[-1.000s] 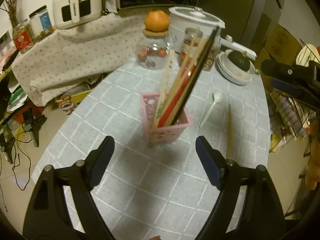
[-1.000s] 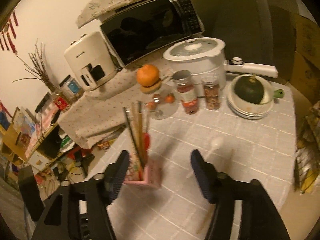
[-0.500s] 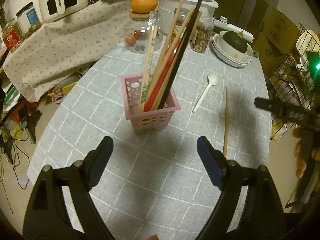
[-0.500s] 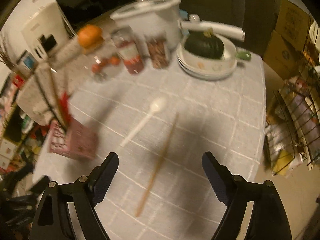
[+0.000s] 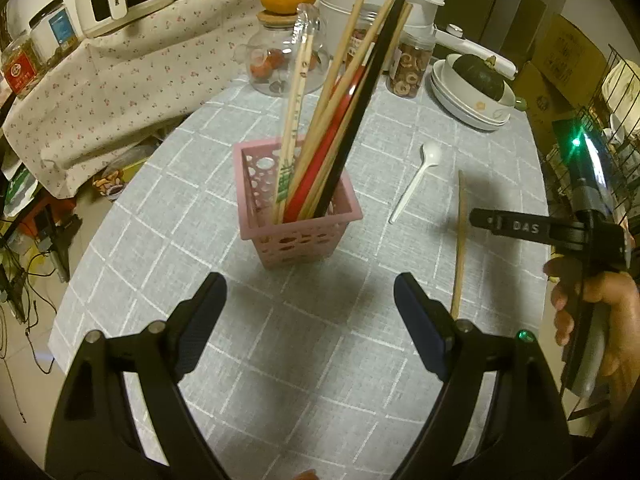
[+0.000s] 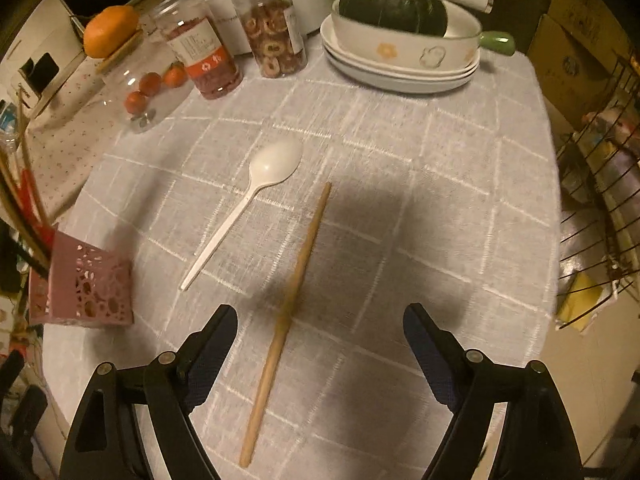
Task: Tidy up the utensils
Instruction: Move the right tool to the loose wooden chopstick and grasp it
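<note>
With both the right gripper (image 6: 316, 346) and left gripper (image 5: 310, 316) spread empty, the right should straddle the wooden chopstick (image 6: 286, 320) lying mid-table beside the white spoon (image 6: 256, 196), pinching mid-shaft to lift toward the pink basket (image 5: 298, 226).

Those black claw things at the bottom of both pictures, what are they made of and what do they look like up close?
Each is a handheld two-finger gripper. The left gripper and right gripper have matte black angular fingers with silver rivets and dark blue textured pads. From the left view, the right unit's black body reads "DAS" in white, has green lights, and a bare hand grips its handle. No cables show.
</note>
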{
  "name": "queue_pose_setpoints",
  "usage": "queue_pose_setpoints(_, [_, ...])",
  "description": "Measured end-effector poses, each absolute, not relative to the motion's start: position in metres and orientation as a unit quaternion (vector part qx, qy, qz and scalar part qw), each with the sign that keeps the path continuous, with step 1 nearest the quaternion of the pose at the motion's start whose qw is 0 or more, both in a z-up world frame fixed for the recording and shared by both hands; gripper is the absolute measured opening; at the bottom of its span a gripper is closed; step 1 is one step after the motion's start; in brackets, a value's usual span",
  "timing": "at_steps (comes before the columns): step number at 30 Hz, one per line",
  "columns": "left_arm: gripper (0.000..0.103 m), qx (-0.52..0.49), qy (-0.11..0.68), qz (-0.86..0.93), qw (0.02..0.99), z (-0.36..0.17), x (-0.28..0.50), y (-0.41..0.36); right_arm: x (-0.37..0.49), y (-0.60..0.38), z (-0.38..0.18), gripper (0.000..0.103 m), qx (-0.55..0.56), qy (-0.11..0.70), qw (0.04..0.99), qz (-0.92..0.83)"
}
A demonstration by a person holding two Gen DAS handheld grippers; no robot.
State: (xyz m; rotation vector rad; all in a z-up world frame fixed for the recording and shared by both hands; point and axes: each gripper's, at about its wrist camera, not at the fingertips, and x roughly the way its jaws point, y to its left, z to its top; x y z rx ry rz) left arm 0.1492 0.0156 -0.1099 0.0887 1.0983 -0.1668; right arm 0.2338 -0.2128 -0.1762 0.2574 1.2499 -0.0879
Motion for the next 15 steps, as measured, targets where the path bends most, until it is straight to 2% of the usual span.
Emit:
queue_pose_setpoints(2, [0.086,0.047,0.521,-0.078,0.849,-0.111,0.150,0.015,0.236,-0.208,-0.182,0.066,0.122,0.588,0.799,-0.041])
queue_pose_setpoints(4, [0.086,0.052,0.520,-0.077,0.849,-0.112,0.150,0.015,0.239,-0.203,-0.191,0.039,0.124,0.595,0.794,-0.033])
queue_pose_setpoints(8, [0.086,0.055,0.518,-0.076,0.850,-0.111,0.149,0.016,0.240,-0.195,-0.203,0.020,0.111,0.601,0.791,-0.025])
queue_pose_setpoints(9, [0.086,0.055,0.518,-0.077,0.850,-0.110,0.149,0.016,0.240,-0.192,-0.206,0.012,0.109,0.605,0.789,-0.022])
queue_pose_setpoints(15, [0.086,0.067,0.509,-0.086,0.854,-0.106,0.145,0.010,0.237,-0.182,-0.199,0.007,0.063,0.601,0.796,-0.003])
